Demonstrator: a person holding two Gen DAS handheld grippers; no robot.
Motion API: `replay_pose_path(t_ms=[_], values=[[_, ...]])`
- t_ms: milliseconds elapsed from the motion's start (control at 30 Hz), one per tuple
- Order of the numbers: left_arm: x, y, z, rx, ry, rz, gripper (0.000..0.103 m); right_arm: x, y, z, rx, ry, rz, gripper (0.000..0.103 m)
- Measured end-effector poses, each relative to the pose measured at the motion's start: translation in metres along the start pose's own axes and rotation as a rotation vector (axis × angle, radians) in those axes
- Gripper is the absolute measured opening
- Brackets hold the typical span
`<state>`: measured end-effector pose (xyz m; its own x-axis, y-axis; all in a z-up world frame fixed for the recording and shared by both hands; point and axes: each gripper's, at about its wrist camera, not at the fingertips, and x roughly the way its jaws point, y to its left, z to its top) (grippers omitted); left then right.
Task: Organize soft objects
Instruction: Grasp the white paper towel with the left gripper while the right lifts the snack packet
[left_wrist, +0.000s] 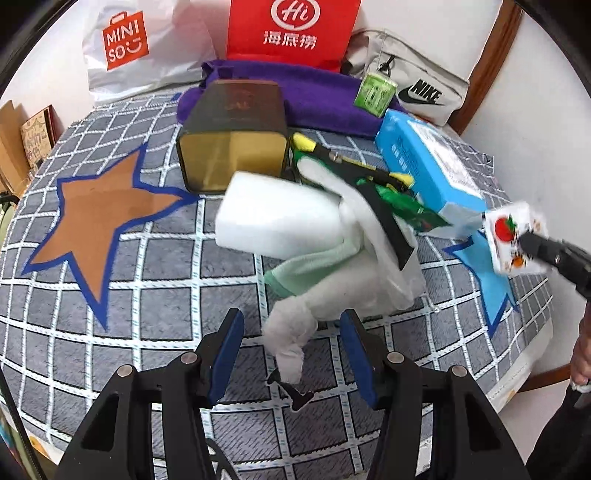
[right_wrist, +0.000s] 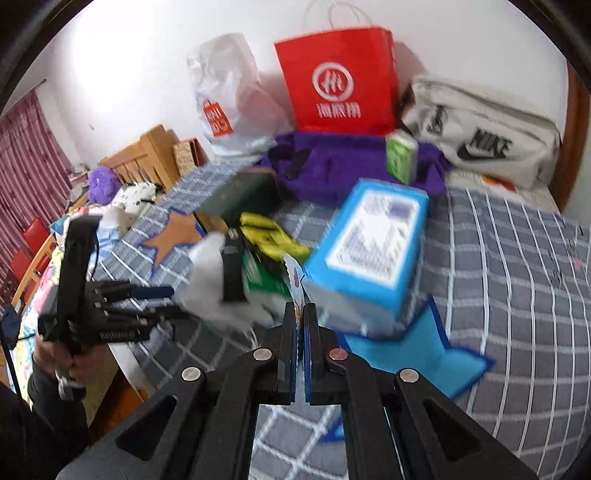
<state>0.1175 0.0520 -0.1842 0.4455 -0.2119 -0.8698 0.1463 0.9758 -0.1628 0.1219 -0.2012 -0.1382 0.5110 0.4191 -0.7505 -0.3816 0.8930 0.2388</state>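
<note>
Two grippers worked over a grey checked cloth (left_wrist: 110, 266). Left of centre lay an orange paper star (left_wrist: 99, 218) beside a dark tin box (left_wrist: 232, 147). The left gripper (left_wrist: 291, 350) gaped wide around a white-and-mint soft cloth heap (left_wrist: 325, 266). The right gripper (right_wrist: 303, 332) pinched a small white tomato-print packet (left_wrist: 513, 240) near a blue carton (left_wrist: 428, 170).

The right gripper (right_wrist: 303, 314) is pinched on a thin white packet (right_wrist: 295, 275) near the blue box (right_wrist: 365, 251), which rests on the checked cloth (right_wrist: 517, 277) beside a blue star (right_wrist: 417, 350), while the left gripper (right_wrist: 155, 306) sits far left by a white pile (right_wrist: 207, 280)
</note>
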Motion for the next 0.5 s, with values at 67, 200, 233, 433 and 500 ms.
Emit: replay_pose_path(t_ms=[67, 200, 233, 433, 500], values=[[0.007, -0.002, -0.002, 0.001, 0.014, -0.004, 0.044, 0.009, -0.008, -0.009, 0.033, 0.033, -0.003, 0.003], [0.007, -0.004, -0.002, 0.019, -0.006, 0.051, 0.022, 0.026, -0.016, -0.020, 0.059, 0.075, -0.006, 0.003], [0.004, -0.001, -0.001, 0.007, -0.010, 0.046, 0.022, 0.030, -0.018, -0.023, 0.065, 0.089, -0.009, 0.003], [-0.017, 0.003, -0.001, 0.008, -0.044, 0.061, 0.021, 0.039, -0.020, -0.034, 0.075, 0.108, -0.003, 0.005], [-0.023, 0.005, -0.001, -0.006, -0.049, 0.067, 0.021, 0.037, -0.021, -0.037, 0.085, 0.101, 0.004, 0.005]])
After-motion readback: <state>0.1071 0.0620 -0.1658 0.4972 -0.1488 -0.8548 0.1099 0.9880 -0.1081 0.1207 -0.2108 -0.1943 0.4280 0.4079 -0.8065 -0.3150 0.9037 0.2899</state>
